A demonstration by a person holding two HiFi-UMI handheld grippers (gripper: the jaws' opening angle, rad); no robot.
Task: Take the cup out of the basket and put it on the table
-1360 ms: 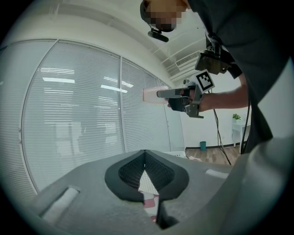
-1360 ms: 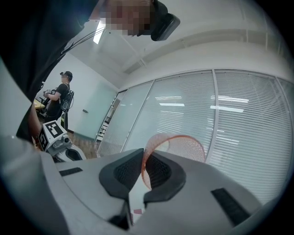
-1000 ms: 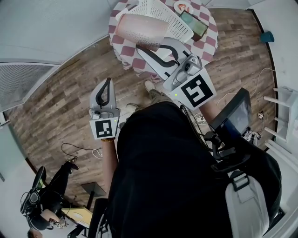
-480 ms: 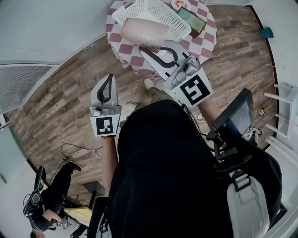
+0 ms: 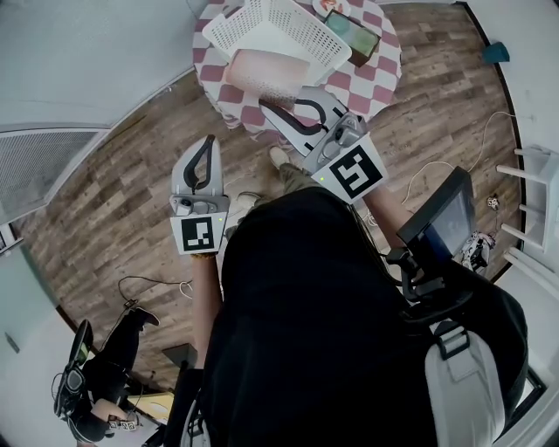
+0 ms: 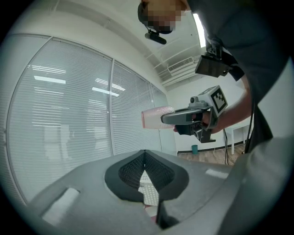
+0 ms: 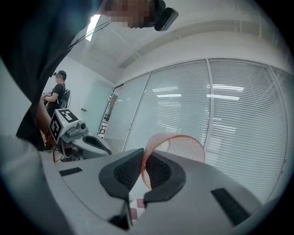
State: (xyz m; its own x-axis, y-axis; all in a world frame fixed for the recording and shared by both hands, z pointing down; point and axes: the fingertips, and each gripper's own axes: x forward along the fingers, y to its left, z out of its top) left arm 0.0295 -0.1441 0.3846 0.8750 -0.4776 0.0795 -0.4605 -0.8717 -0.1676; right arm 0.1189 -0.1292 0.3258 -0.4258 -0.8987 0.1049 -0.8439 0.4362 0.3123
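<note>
cup (image 7: 183,146) in right gripper (image 7: 143,158), outside basket (image 5: 288,26)

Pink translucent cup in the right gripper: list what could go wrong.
The right gripper pinches only the thin wall of the pink translucent cup, so it may slip. The cup lies sideways; released so, it could roll off the checked round table. It may knock the white perforated basket beside it.

Blocked across the far and left of the counter (image 5: 382,77) by the white basket (image 5: 288,26), with a flat green case (image 5: 355,37) just beside it. Open over bare checked cloth at the near right. Crowded on the near side by the cup (image 5: 266,68) pinched in the right hand-held gripper (image 5: 265,103)
</note>
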